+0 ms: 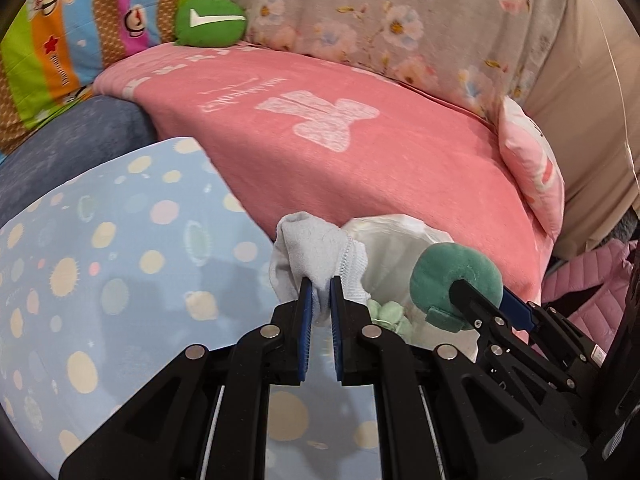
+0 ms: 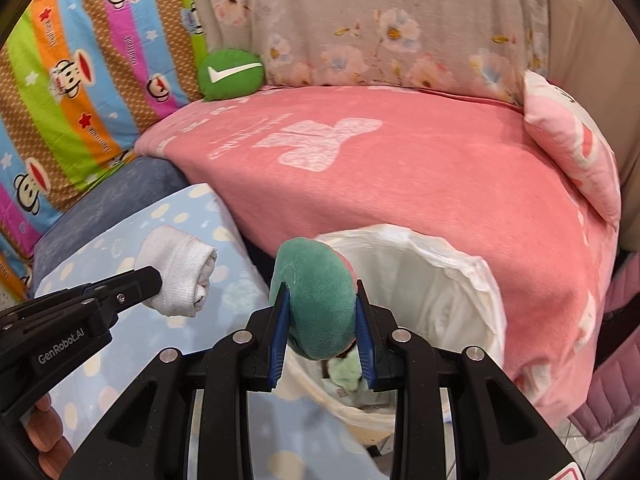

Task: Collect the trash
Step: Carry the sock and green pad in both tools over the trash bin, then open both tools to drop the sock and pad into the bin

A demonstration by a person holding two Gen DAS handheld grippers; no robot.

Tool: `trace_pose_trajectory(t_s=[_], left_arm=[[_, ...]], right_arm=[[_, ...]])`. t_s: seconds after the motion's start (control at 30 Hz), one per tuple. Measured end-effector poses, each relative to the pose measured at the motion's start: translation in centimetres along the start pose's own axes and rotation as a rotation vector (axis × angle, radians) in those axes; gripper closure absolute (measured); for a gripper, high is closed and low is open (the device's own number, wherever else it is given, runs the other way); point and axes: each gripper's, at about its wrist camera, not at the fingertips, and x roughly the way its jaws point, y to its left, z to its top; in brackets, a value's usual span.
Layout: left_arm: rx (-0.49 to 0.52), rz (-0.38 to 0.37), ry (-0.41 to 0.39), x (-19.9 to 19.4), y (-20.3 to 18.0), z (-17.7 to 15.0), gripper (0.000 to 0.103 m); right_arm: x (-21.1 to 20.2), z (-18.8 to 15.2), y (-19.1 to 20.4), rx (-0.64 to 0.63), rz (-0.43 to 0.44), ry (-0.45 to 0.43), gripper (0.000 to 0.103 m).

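Note:
My left gripper point(image 1: 320, 284) is shut on a rolled white sock point(image 1: 316, 258), held above the blue dotted bedding; the sock also shows in the right wrist view point(image 2: 180, 276). My right gripper point(image 2: 321, 286) is shut on a teal plush toy point(image 2: 316, 300), held over the near rim of a white-lined trash bin point(image 2: 460, 292). The toy point(image 1: 456, 280) and the bin liner point(image 1: 396, 248) also show in the left wrist view, to the right of the sock. Pale green items point(image 2: 348, 372) lie inside the bin.
A pink blanket point(image 2: 400, 176) covers the bed behind the bin. A green round cushion with a white tick point(image 2: 232, 74) sits at the back. A striped monkey-print pillow point(image 2: 80, 80) is at the left, a pink pillow point(image 2: 572, 144) at the right.

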Motion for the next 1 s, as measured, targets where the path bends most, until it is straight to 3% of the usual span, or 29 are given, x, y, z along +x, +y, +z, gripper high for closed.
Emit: trace_pose_trajectory(t_s=[0.43, 0.63, 0.67, 0.73, 0.77, 1.0], left_arm=[[0.080, -0.058, 0.056, 3.1, -5.9, -0.7, 0.094], [0.055, -0.101, 0.066, 4.0, -6.5, -0.5, 0.091], [0.046, -0.102, 0.064, 4.1, -6.5, -0.4, 0.090], [0.036, -0.085, 0.058, 4.2, -6.6, -0.2, 0.072], [0.034, -0.072, 0.049, 4.1, -6.5, -0.2, 0.068], [0.042, 0.004, 0.006, 3.0, -5.4, -0.3, 0.062]], right_arm=[[0.6, -1.1, -6.2, 0.077, -0.063, 0.020, 0.074], [0.9, -1.3, -7.1, 0.084, -0.076, 0.026, 0.074], [1.0, -1.2, -7.1, 0.083, -0.079, 0.027, 0.074], [1.3, -1.1, -7.2, 0.080, -0.088, 0.030, 0.073], [1.5, -1.0, -7.2, 0.076, -0.093, 0.031, 0.073], [3.0, -0.4, -6.4, 0.015, -0.165, 0.029, 0.073]])
